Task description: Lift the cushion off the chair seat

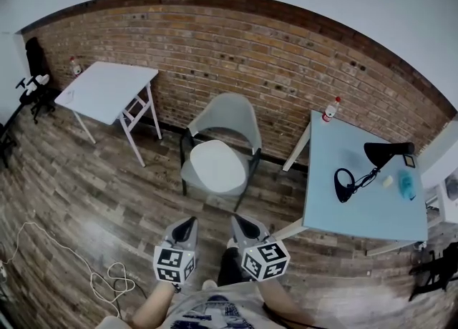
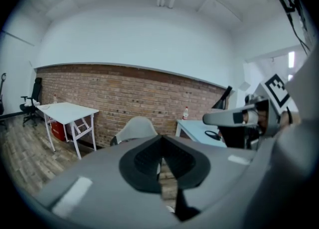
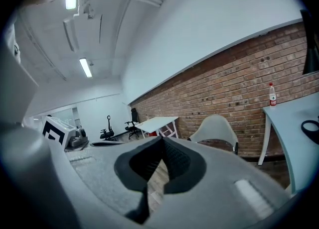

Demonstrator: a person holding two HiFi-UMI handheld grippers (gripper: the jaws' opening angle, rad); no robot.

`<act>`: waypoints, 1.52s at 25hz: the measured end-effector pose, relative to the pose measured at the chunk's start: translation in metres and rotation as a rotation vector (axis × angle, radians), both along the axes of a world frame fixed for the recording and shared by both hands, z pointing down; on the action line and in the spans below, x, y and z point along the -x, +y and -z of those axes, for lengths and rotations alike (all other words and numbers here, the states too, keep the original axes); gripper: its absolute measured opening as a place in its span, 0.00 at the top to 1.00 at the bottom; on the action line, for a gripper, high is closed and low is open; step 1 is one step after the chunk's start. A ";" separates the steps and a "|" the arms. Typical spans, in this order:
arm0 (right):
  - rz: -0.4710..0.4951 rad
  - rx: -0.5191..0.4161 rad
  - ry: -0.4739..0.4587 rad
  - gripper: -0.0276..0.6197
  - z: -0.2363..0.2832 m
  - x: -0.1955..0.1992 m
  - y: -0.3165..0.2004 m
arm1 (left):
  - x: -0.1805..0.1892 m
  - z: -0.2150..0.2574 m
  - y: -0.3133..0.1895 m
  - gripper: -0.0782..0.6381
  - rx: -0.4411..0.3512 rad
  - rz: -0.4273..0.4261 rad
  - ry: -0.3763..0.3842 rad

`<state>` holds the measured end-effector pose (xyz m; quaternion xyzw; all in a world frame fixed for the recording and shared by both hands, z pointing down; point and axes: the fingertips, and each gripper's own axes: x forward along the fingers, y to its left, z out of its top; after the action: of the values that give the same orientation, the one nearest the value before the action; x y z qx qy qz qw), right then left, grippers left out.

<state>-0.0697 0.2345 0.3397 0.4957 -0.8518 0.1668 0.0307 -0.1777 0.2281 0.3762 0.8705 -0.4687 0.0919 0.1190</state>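
A pale round cushion (image 1: 217, 166) lies on the seat of a grey chair (image 1: 230, 116) that stands against the brick wall. The chair back also shows in the left gripper view (image 2: 133, 128) and in the right gripper view (image 3: 215, 126). My left gripper (image 1: 188, 225) and right gripper (image 1: 238, 222) hang side by side in front of the chair, short of the seat, both pointing at it. Both are shut with nothing between their jaws. The left gripper (image 2: 160, 158) and right gripper (image 3: 162, 146) show their jaws closed together.
A white table (image 1: 107, 90) stands at the left by the wall. At the right, a light blue table (image 1: 361, 184) carries a black desk lamp (image 1: 372, 163), a bottle (image 1: 330, 109) and a blue object (image 1: 406, 184). A white cable (image 1: 100, 277) trails over the wooden floor.
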 end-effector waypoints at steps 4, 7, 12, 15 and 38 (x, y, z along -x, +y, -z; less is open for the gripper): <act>0.023 0.017 -0.016 0.96 -0.011 -0.002 -0.036 | -0.008 -0.007 -0.030 0.90 0.010 0.003 -0.012; 0.035 0.026 -0.026 0.96 -0.015 -0.011 -0.069 | -0.014 -0.008 -0.063 0.90 0.015 0.021 -0.025; 0.044 0.051 -0.041 0.96 -0.020 -0.038 -0.135 | -0.032 -0.011 -0.132 0.90 0.033 0.053 -0.047; 0.051 0.070 -0.044 0.96 -0.022 -0.059 -0.176 | -0.050 -0.012 -0.170 0.90 0.047 0.062 -0.060; 0.102 0.170 -0.058 0.96 -0.073 -0.139 -0.365 | -0.100 -0.059 -0.336 0.90 0.155 0.170 -0.127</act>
<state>0.0696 -0.1306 0.4123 0.4425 -0.8591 0.2509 0.0565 -0.0773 -0.1084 0.4353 0.8082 -0.5390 0.1721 0.1633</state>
